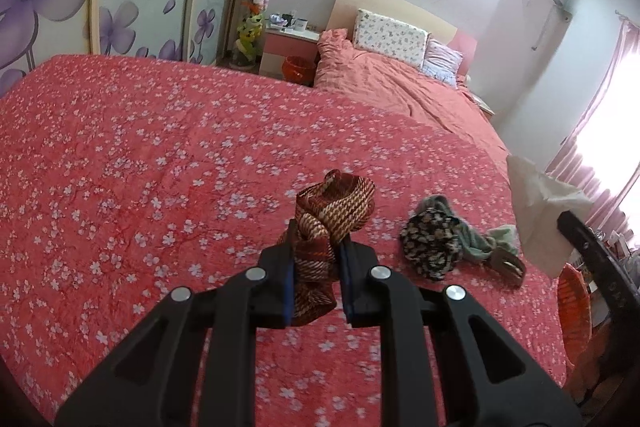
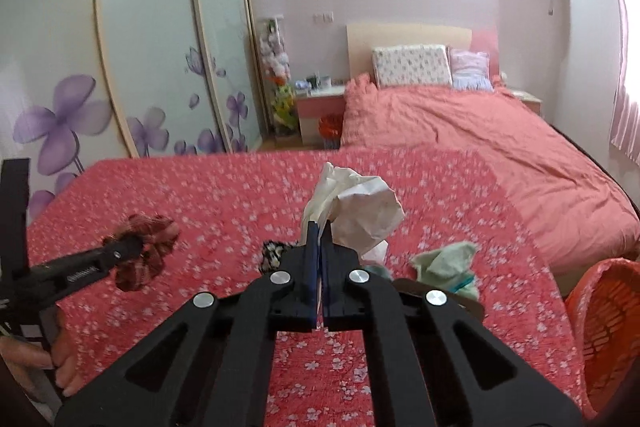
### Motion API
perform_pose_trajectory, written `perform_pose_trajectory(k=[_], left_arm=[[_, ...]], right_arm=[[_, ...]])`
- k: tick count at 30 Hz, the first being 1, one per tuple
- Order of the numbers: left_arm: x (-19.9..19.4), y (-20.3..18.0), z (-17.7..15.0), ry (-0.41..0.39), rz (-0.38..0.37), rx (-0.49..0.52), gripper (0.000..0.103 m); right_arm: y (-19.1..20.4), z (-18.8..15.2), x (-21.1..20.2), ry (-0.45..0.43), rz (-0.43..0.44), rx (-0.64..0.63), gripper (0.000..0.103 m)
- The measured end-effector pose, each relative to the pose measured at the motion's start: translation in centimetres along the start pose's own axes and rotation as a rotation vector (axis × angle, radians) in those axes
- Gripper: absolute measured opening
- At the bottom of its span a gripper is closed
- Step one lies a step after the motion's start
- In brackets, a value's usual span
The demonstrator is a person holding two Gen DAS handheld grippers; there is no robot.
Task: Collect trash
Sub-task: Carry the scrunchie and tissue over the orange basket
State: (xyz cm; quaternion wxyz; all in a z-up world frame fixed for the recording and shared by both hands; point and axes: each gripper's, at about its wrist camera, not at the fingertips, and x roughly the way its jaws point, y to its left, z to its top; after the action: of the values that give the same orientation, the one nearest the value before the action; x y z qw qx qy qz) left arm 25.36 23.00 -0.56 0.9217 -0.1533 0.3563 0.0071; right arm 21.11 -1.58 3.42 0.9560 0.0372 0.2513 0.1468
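Note:
My left gripper (image 1: 318,239) is shut on a red-and-tan striped cloth (image 1: 340,203), held just above the red flowered bedspread (image 1: 160,167). The right wrist view shows the same gripper (image 2: 132,247) and cloth (image 2: 156,239) at the left, with a hand below. My right gripper (image 2: 319,227) is shut on a crumpled white tissue (image 2: 360,207), lifted off the bedspread (image 2: 200,195). In the left wrist view the tissue (image 1: 540,207) hangs at the right edge.
A black flowered cloth (image 1: 430,245) and a pale green cloth (image 1: 496,239) lie on the bedspread to the right. An orange basket (image 2: 608,327) stands at the bed's right edge. Another orange basket (image 1: 298,69) sits by the nightstand. Pillows (image 2: 408,65) lie at the far end.

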Motion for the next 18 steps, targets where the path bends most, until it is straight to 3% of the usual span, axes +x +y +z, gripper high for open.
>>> perform_pose_trajectory(k=[7, 18], left_arm=[[-2.0, -2.3, 0.2, -0.015, -0.018, 0.02, 0.018], [-4.8, -6.8, 0.2, -0.036, -0.059, 0.024, 0.018]], right_arm=[[-0.6, 0.3, -2.9, -0.059, -0.015, -0.031, 0.001], [-3.6, -0.8, -5.2, -0.067, -0.039, -0.014, 0.001]])
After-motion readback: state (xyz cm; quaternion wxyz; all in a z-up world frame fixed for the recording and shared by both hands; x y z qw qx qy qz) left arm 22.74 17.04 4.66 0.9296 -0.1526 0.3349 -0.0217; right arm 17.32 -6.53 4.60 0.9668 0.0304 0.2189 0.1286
